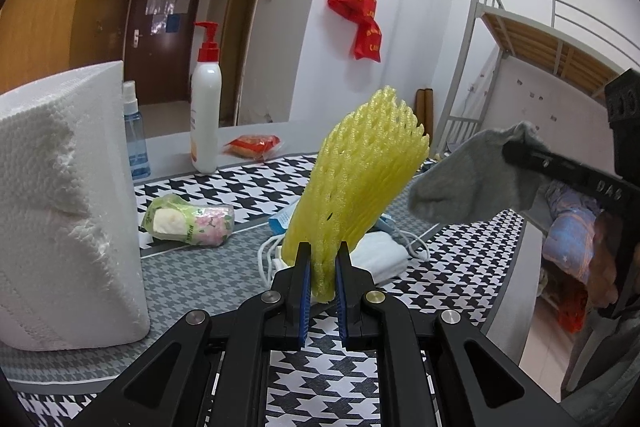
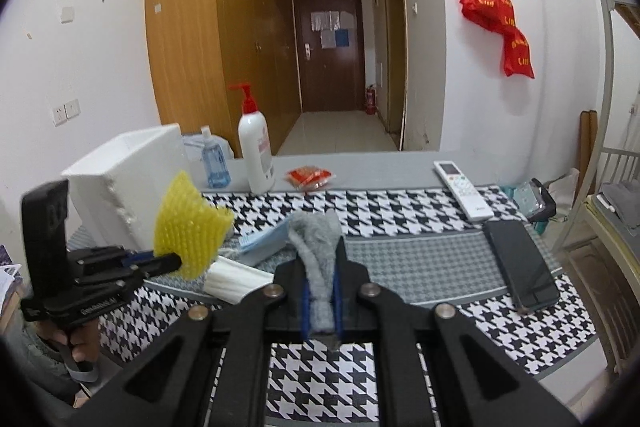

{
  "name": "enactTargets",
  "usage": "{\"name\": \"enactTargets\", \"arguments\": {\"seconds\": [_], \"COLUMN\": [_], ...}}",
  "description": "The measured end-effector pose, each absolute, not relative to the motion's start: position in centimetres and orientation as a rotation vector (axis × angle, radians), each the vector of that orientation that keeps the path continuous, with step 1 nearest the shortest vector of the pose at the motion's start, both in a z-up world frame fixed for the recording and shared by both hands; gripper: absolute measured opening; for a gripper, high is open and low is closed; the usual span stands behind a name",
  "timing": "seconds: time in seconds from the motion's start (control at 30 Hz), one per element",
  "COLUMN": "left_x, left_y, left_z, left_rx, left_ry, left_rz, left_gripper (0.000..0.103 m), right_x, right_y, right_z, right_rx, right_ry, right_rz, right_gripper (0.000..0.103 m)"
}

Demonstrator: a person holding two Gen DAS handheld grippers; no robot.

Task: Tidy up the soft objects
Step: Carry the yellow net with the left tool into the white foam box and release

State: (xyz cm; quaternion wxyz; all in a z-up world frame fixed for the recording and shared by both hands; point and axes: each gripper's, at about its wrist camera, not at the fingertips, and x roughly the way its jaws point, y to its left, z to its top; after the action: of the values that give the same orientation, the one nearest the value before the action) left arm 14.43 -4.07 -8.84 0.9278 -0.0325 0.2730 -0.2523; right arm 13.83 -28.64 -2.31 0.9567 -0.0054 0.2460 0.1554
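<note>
Left tool (image 1: 322,277) pinches the yellow net (image 1: 356,183) at centre frame; right tool (image 2: 320,301) grips the grey sock (image 2: 318,247). Both are lifted off the desk (image 2: 420,263), probably for carrying to the foam box (image 2: 120,179).

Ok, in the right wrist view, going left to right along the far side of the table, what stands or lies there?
White foam box → blue spray bottle → white pump bottle with red top → red snack packet → white remote control.
</note>
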Motion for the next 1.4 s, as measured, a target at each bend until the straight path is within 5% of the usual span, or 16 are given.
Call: {"name": "enactTargets", "arguments": {"seconds": [1.4], "left_x": [8.8], "left_y": [-2.3], "left_z": [-1.6], "left_rx": [0.005], "left_ry": [0.392], "left_rz": [-0.208], "left_gripper": [0.011], "right_x": [14.3], "right_y": [-22.7], "right_z": [0.0], "right_rx": [-0.094], "right_ry": [0.414], "right_rz": [0.470], "right_gripper": [0.012]}}
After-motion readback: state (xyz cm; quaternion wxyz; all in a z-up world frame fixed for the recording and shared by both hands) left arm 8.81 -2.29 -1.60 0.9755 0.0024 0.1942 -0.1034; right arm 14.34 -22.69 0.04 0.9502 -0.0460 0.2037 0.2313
